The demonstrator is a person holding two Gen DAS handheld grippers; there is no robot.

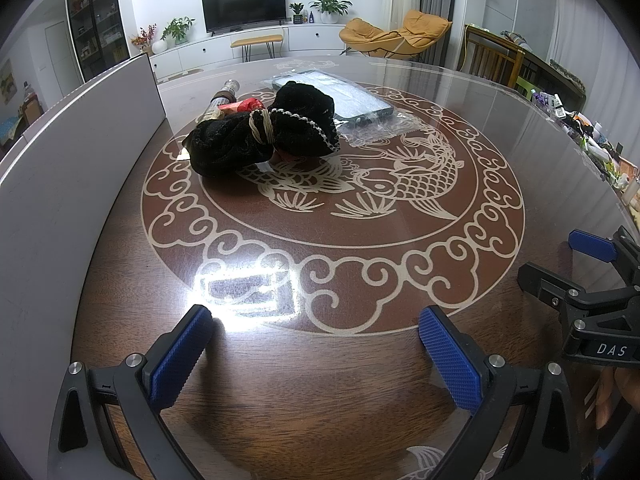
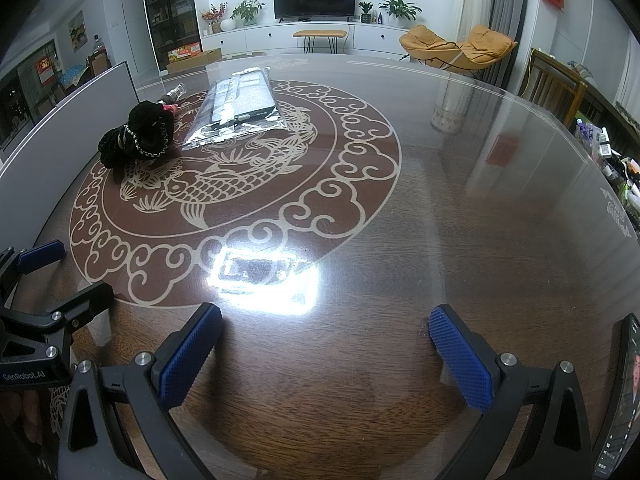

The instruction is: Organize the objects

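Observation:
A black velvet pouch (image 1: 264, 130) tied with a cord lies on the round glass-topped table (image 1: 320, 360), far ahead of my left gripper (image 1: 316, 344). Behind it lie a small bottle (image 1: 222, 98), a red packet (image 1: 244, 106) and a flat dark item in a clear plastic bag (image 1: 344, 100). My left gripper is open and empty above the table. My right gripper (image 2: 326, 344) is open and empty too; it shows at the right of the left wrist view (image 1: 592, 256). In the right wrist view the pouch (image 2: 138, 136) and the bagged item (image 2: 240, 104) lie far to the left.
A tall grey-white panel (image 1: 80, 160) stands along the table's left side. A phone (image 2: 624, 400) stands at the right edge of the right wrist view. Small clutter (image 1: 592, 132) lines the far right. Chairs and a TV cabinet stand beyond the table.

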